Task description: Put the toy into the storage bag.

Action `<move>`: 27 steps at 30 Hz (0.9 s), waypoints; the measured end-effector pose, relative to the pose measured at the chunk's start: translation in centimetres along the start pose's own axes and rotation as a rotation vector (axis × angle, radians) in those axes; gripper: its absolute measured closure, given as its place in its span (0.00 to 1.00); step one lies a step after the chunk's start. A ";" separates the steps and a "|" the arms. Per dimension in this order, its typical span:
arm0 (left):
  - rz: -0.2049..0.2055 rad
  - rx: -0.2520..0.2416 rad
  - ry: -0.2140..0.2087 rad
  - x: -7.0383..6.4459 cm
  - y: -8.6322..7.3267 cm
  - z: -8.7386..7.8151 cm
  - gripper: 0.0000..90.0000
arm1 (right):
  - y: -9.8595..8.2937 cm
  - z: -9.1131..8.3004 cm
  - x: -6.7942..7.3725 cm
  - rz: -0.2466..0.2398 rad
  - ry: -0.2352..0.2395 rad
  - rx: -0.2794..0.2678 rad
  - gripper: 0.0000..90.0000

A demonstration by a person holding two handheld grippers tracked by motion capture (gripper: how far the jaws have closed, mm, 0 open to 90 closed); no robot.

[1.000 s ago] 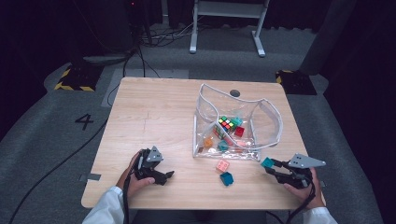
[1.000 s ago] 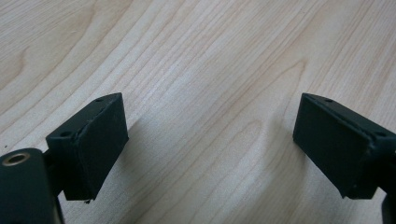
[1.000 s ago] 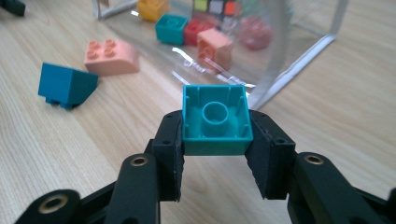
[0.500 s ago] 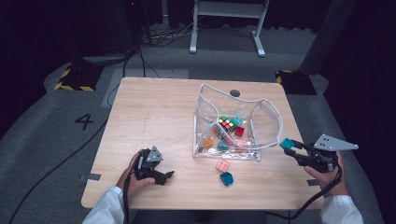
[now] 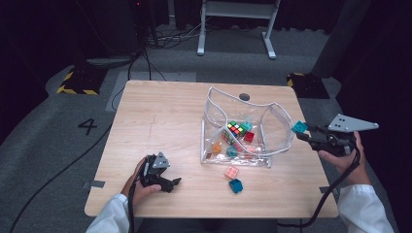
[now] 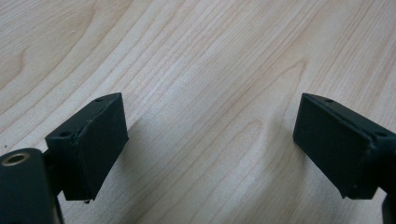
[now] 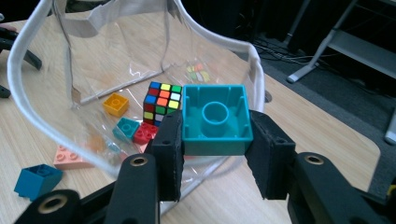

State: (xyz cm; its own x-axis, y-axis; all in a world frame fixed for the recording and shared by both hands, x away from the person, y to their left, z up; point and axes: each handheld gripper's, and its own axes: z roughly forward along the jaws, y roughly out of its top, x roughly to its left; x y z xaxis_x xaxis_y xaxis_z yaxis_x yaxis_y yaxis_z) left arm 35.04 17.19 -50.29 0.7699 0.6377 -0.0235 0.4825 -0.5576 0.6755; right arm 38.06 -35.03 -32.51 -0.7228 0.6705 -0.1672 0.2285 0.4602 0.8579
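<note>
Now the right gripper (image 7: 215, 140) pinches one teal block (image 7: 215, 119) between its two black jaws, hollow underside facing the camera, held off the table's right edge just beside the rim of the clear bag (image 5: 272, 145). Inside the bag lie one puzzle cube (image 7: 162, 100), one orange block (image 7: 116, 104), one small teal block (image 7: 126, 128) and one red block (image 7: 145, 132). Two blocks sit outside on the table (image 5: 160, 116): one pink (image 5: 231, 172), one dark teal (image 5: 236, 185). The left gripper (image 5: 167, 183) rests on the wood, jaws spread wide, empty.
</note>
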 end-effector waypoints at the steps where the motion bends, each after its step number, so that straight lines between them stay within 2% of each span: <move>1: 0.001 0.000 0.000 0.0 0.0 0.0 0.11 | 0.4 0.4 -0.1 -0.006 0.009 0.006 0.66; 7: 0.001 0.000 0.001 0.0 0.0 0.0 0.11 | 2.7 2.7 -0.1 -0.054 0.018 0.063 0.66; 10: 0.001 0.000 0.000 0.0 0.0 0.0 0.11 | 3.6 3.9 0.0 -0.066 0.036 0.070 0.66; 12: 0.001 0.000 0.000 0.0 0.0 0.0 0.11 | 4.1 4.6 0.1 -0.079 0.031 0.086 0.66; 16: 0.000 -0.001 0.001 0.0 0.0 0.0 0.11 | 4.9 6.1 0.4 -0.086 0.055 0.110 0.66; 22: 0.000 0.000 0.002 0.0 0.0 0.0 0.11 | 5.6 8.4 1.0 -0.145 0.099 0.163 0.66; 27: 0.000 0.000 0.002 0.0 0.0 0.0 0.11 | 6.1 9.8 1.7 -0.170 0.124 0.215 0.66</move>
State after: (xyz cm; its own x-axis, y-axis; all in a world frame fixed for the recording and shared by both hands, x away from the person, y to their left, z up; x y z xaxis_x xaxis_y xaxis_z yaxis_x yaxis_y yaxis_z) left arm 35.02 17.19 -50.29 0.7695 0.6383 -0.0220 0.4820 -0.5577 0.6758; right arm 44.66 -25.36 -32.33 -0.8337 0.5032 -0.2273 0.2207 0.6810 0.6983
